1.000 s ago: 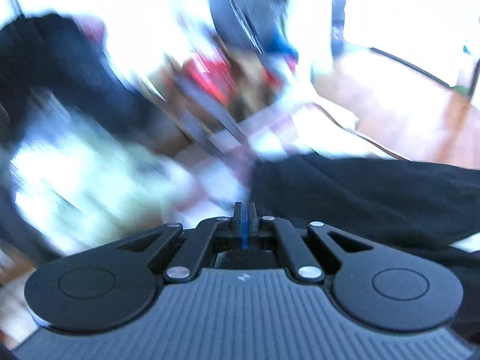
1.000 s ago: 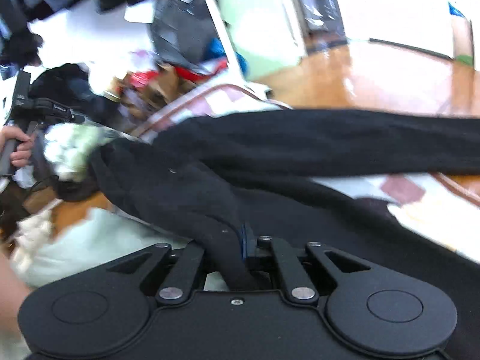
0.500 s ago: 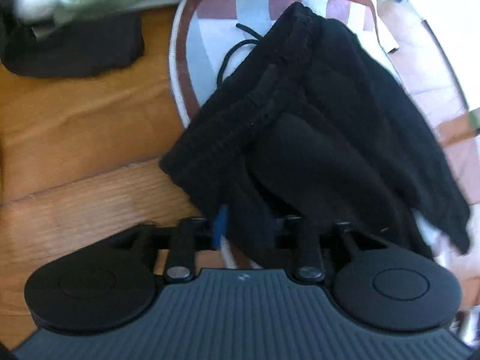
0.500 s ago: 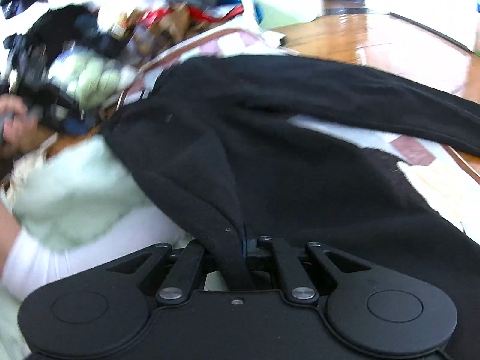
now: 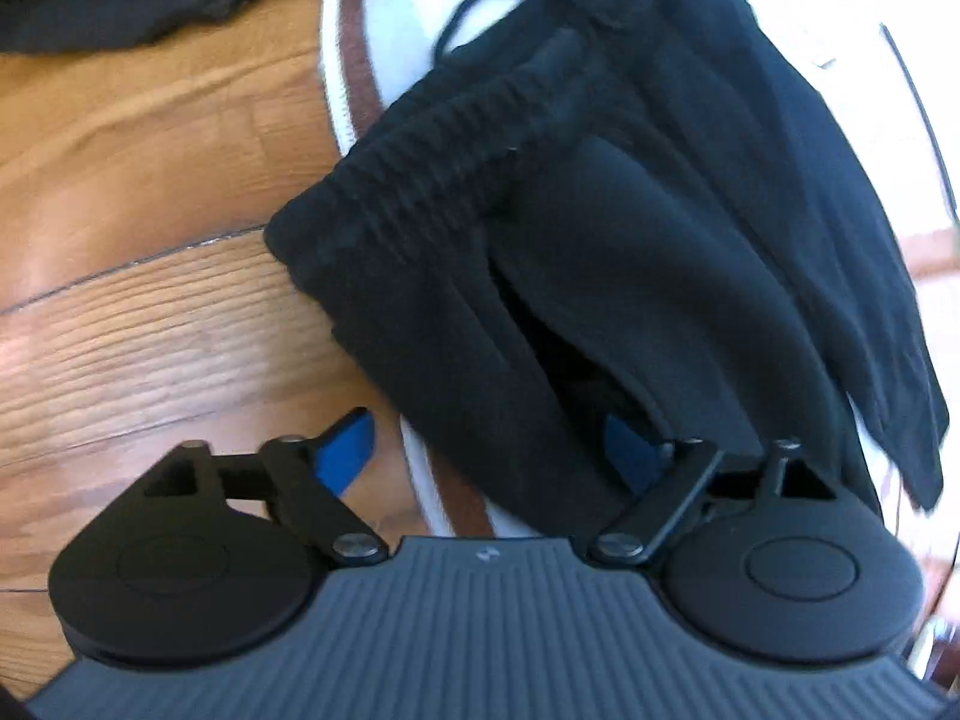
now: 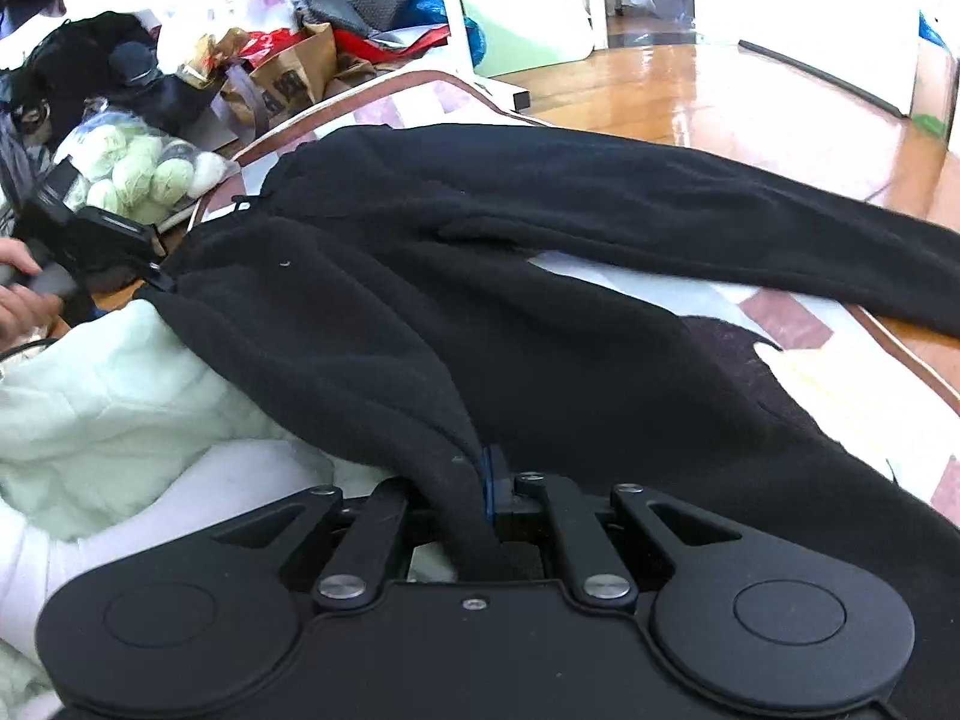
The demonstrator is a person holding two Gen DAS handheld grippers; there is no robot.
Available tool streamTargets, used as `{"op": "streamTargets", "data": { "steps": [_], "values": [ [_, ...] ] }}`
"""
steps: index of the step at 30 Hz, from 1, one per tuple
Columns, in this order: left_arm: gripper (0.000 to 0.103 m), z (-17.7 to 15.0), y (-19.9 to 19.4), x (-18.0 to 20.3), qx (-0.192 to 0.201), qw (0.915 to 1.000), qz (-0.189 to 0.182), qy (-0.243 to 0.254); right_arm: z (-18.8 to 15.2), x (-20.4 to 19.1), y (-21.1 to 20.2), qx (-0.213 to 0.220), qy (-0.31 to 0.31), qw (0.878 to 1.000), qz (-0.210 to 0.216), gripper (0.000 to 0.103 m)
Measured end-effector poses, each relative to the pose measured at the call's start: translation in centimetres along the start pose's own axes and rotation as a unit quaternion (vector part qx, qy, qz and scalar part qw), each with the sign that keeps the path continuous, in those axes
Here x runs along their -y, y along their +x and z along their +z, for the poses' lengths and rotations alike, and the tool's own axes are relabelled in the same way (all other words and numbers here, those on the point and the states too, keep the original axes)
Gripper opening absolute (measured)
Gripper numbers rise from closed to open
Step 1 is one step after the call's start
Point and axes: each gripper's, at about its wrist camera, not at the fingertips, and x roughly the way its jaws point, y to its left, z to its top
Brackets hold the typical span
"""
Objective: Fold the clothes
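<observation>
My left gripper point(image 5: 486, 450) points down at the black trousers point(image 5: 630, 228), its jaws opening, the waistband end lying loose between the 2 blue pads point(image 5: 345, 450) without being pressed. The trousers lie on the patterned mat point(image 5: 396, 18), the waistband corner spilling onto the wooden floor point(image 5: 150, 312). My right gripper point(image 6: 480, 480) is clenched on a fold of the same black fleece, which stretches away across the mat, 1 leg reaching toward the far floor.

Black trousers point(image 5: 630, 252) matt fleece, ribbed waistband; floor point(image 5: 138, 324) glossy grained wood.
</observation>
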Motion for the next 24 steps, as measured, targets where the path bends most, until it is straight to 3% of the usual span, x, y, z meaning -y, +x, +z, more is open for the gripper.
{"op": "streamTargets", "data": {
  "steps": [1, 2, 3, 5, 7, 9, 11, 13, 16, 18, 20, 21, 24],
  "values": [
    [0.071, -0.1, 0.0, 1.1, 0.012, 0.9992, 0.011, 0.038, 0.0, 0.2, -0.2, 0.003, 0.002, 1.0, 0.002, 0.007],
    [0.044, -0.2, -0.2, 2.2, 0.026, 0.9962, 0.023, 0.08, -0.1, 0.3, -0.3, 0.006, 0.004, 1.0, 0.005, 0.007],
    [0.004, -0.5, -0.8, 3.8, 0.042, 0.9902, 0.022, 0.131, -0.1, 0.4, -0.2, 0.007, 0.006, 1.0, 0.008, 0.007],
    [0.004, -1.2, -3.3, 6.5, 0.1, 0.9751, 0.042, 0.193, -0.1, 0.8, -0.6, 0.017, 0.022, 0.999, 0.025, 0.007],
    [0.004, -0.9, -6.8, 7.7, 0.15, 0.9659, 0.024, 0.21, 0.4, 1.6, -2.4, 0.047, 0.061, 0.993, 0.086, 0.007],
    [0.004, -0.1, -10.6, 7.4, 0.182, 0.9648, 0.01, 0.189, 1.0, 1.5, -4.5, 0.075, 0.068, 0.987, 0.126, 0.007],
    [0.004, 0.3, -14.2, 5.6, 0.196, 0.9672, -0.009, 0.161, 1.4, 0.3, -5.6, 0.075, 0.031, 0.987, 0.141, 0.007],
    [0.004, 0.1, -14.9, 3.5, 0.187, 0.9712, 0.007, 0.147, 1.3, -0.8, -4.8, 0.044, 0.002, 0.984, 0.17, 0.007],
    [0.004, -0.4, -10.3, -0.2, 0.127, 0.9833, 0.065, 0.113, -0.1, -2.7, -1.7, -0.013, -0.037, 0.986, 0.16, 0.006],
    [0.006, -0.7, -6.1, -3.0, 0.072, 0.9927, 0.073, 0.063, -0.9, -3.5, 0.1, -0.047, -0.053, 0.987, 0.142, 0.006],
    [0.007, -1.1, -3.4, -4.7, 0.033, 0.9974, 0.063, 0.012, -0.8, -3.5, 0.0, -0.053, -0.05, 0.988, 0.137, 0.007],
    [0.007, -1.1, -3.1, -4.7, 0.03, 0.9975, 0.064, 0.009, -0.7, -3.4, -0.1, -0.057, -0.045, 0.988, 0.136, 0.007],
    [0.018, 0.1, -4.5, -2.1, 0.033, 0.991, 0.103, 0.079, -1.1, -3.3, -0.6, -0.077, -0.028, 0.988, 0.128, 0.008]
  ]
}}
